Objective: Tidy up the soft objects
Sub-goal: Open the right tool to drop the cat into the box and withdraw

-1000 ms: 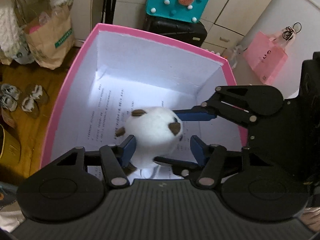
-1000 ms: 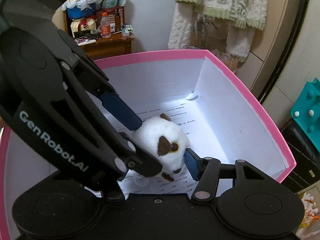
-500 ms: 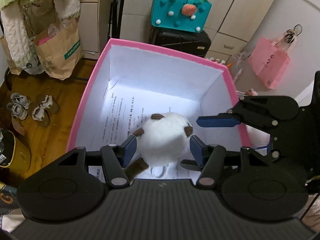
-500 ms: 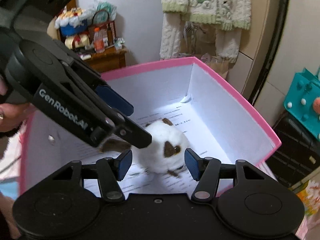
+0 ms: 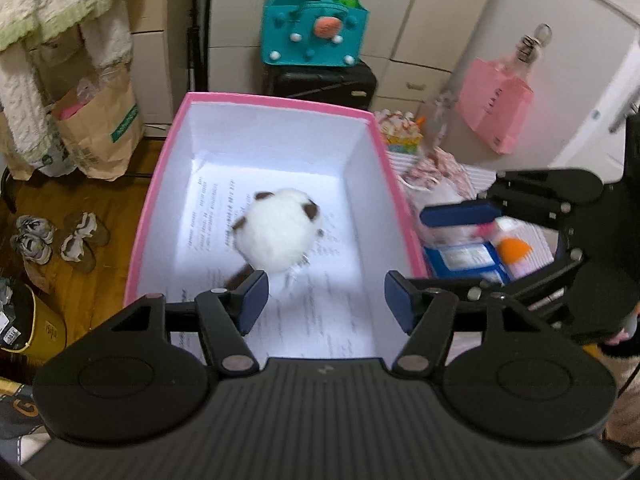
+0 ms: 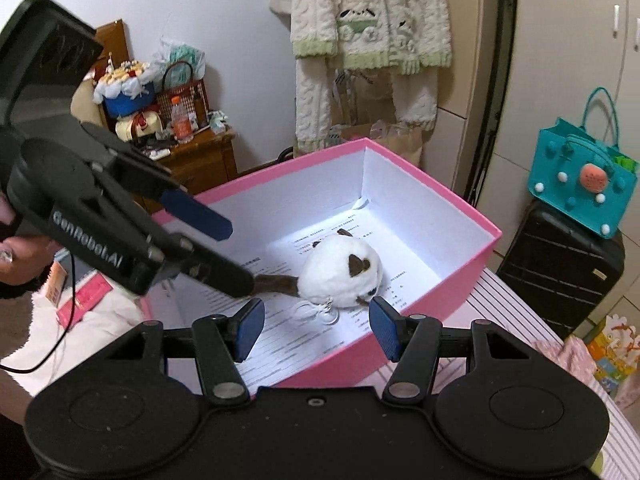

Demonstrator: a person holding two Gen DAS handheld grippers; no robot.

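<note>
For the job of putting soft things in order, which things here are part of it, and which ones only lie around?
Part of the job:
- white plush toy, lying on the printed paper inside the box
- pink box
- left gripper and right gripper, both open and empty

Only lying around:
- teal bag on the black suitcase
- shoes on the floor
- hanging fleece garment
- pink paper bag

We find one soft toy (image 5: 280, 236), round, white-furred, with dark brown ears and a brown tail trailing from its body. It lies on printed paper sheets (image 5: 320, 320) on the floor of the pink box (image 5: 148, 216), white inside and open-topped. It sits ahead of and below the left gripper (image 5: 322, 304), clear of its pads.
</note>
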